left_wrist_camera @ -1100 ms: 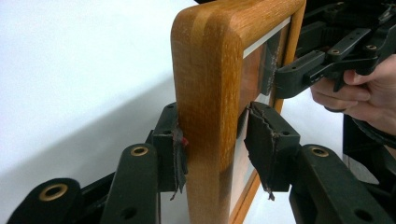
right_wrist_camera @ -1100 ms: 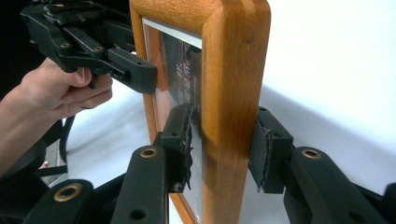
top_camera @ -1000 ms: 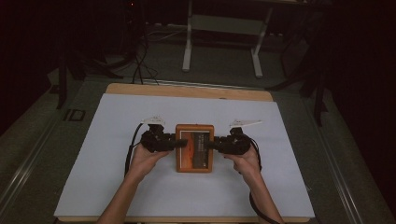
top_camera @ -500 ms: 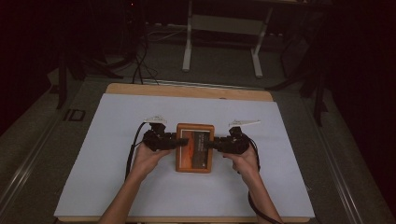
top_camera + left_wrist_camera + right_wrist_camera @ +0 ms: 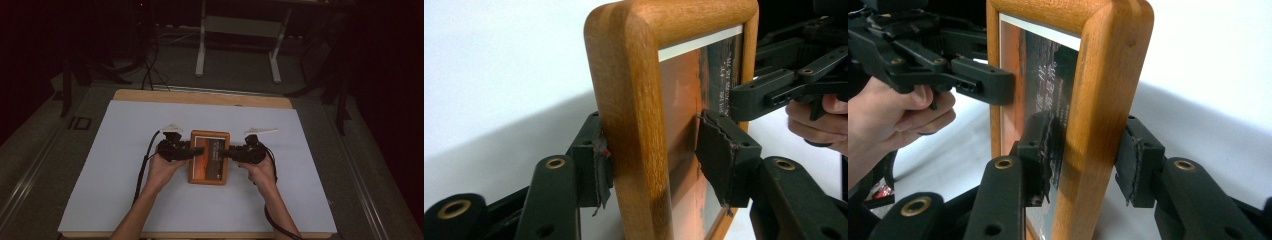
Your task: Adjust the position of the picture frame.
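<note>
Wooden picture frame [image 5: 208,158], orange-brown w/ rounded corners, lies flat on a white sheet, just below centre of the high view, long side running top to bottom. Its glass front faces up over a dark, reddish print w/ pale lettering.

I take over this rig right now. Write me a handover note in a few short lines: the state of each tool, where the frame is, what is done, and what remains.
Left tool: straddles one side of the wooden frame. Its jaws have just been opening, and the glass-side pad stands off. Open.
Right tool: straddles the opposite side. There is a gap at its back-side pad. Open.
Frame: in the middle of the white sheet, between both tools. I cannot tell whether it lies flat.
Done: the grip seems released.
Left: probably draw both tools back off the frame.
</note>
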`<state>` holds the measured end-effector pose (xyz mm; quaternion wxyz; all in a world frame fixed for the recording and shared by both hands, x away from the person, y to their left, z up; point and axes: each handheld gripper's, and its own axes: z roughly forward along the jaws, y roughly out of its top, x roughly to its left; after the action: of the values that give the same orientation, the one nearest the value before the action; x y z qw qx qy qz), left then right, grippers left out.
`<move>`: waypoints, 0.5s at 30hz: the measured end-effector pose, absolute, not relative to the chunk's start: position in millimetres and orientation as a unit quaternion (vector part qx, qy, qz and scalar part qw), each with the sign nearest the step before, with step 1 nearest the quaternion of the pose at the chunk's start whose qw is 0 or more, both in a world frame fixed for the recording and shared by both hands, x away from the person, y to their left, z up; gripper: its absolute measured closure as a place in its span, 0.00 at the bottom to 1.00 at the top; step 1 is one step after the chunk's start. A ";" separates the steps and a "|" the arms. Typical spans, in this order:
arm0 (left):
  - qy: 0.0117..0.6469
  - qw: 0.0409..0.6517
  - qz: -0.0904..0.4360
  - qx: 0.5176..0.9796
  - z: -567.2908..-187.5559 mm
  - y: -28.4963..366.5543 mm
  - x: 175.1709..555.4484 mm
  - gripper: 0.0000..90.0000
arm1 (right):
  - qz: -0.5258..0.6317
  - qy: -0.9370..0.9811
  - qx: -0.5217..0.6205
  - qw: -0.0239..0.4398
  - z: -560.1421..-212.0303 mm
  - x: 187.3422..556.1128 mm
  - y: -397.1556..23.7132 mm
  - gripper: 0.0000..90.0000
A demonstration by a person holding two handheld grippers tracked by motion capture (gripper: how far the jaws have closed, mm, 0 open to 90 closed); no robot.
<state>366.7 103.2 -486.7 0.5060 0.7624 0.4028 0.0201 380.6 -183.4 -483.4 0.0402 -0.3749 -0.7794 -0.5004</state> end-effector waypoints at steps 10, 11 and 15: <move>0.420 0.495 0.028 0.760 -493.1 99.4 371.5 0.51 | -0.494 -0.770 -0.400 0.052 -489.9 390.5 -181.7 0.65; 0.418 0.491 0.030 0.763 -494.3 98.7 371.9 0.50 | -0.491 -0.771 -0.402 0.053 -490.3 391.7 -181.2 0.64; 0.424 0.481 0.024 0.767 -499.3 98.7 375.5 0.49 | -0.481 -0.770 -0.417 0.053 -492.9 396.3 -178.3 0.62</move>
<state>375.5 98.7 -499.3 0.4814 0.7667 0.4242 0.0235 396.3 -178.3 -492.9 0.0534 -0.4165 -0.7696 -0.4811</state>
